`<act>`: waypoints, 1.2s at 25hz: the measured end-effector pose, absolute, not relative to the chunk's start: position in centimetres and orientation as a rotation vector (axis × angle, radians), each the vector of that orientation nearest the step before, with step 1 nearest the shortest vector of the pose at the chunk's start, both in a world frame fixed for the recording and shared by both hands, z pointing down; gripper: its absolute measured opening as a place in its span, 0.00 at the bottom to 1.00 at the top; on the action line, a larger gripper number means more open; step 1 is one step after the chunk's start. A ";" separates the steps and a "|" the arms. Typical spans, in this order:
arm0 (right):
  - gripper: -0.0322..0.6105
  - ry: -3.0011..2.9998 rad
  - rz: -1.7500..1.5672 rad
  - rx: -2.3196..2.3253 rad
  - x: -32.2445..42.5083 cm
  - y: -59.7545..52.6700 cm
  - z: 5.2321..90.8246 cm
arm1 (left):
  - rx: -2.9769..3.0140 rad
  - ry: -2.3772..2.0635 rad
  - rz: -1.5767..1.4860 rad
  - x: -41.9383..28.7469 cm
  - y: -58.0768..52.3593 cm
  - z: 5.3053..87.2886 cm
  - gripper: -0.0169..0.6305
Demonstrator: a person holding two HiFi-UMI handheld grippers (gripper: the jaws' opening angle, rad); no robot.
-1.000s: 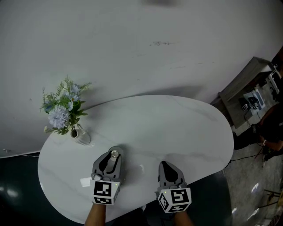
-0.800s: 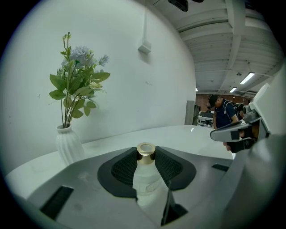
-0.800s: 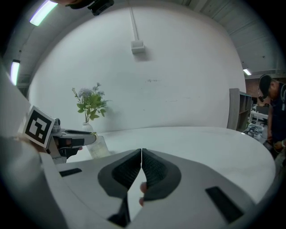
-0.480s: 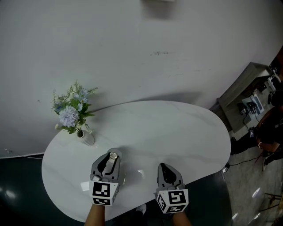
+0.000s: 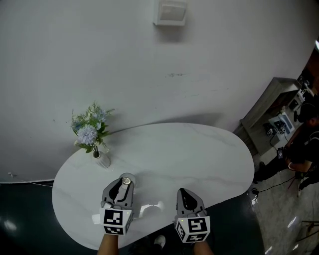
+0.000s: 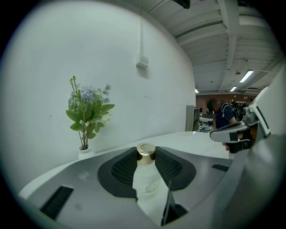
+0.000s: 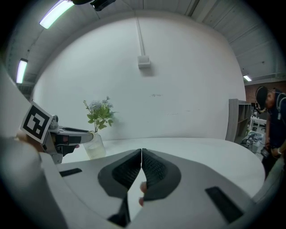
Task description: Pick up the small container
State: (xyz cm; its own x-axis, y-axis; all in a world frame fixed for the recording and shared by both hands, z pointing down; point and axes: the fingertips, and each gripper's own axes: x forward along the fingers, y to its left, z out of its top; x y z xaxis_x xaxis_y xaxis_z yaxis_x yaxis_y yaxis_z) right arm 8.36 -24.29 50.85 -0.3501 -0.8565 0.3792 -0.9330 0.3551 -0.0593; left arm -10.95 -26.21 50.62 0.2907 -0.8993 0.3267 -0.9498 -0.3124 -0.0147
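The small container (image 6: pixel 146 174) is a white bottle with a gold cap (image 5: pixel 126 181). It stands upright between the jaws of my left gripper (image 5: pixel 124 184), whose dark pads (image 6: pixel 125 167) press on its neck from both sides. In the right gripper view the same bottle (image 7: pixel 95 146) shows at the left, held over the table. My right gripper (image 5: pixel 186 193) hovers over the near edge of the white oval table (image 5: pixel 199 149). Its jaws (image 7: pixel 141 154) are shut with nothing between them.
A small vase of blue flowers (image 5: pixel 93 137) stands at the table's far left. A scrap of white paper (image 5: pixel 96 217) lies by the left gripper. A white box (image 5: pixel 170 12) hangs on the wall. At the right are a grey cabinet (image 5: pixel 271 107) and a person (image 5: pixel 304 144).
The head view has drawn back, so the table and flowers sit farther right and lower. Both grippers are a little lower in view. The bottle stays in the left gripper.
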 end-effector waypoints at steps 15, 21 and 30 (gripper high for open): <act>0.16 -2.384 0.327 1.598 8.5 -21.5 47.4 | 2.385 -1.791 0.382 -11.5 -22.7 46.4 0.23; 0.16 -2.413 0.312 1.599 8.5 -20.6 45.8 | 2.388 -1.812 0.373 -11.7 -21.5 44.9 0.23; 0.16 -2.462 0.268 1.585 8.2 -19.0 43.9 | 2.405 -1.853 0.354 -11.9 -19.2 42.7 0.23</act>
State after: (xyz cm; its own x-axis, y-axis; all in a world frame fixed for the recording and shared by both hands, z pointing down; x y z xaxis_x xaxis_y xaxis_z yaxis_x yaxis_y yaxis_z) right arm 8.17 -18.98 43.91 -0.4049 -0.8753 0.2645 -0.9117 0.4086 -0.0435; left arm -11.93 -19.18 42.69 0.2393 -0.9424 0.2335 -0.9622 -0.2625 -0.0732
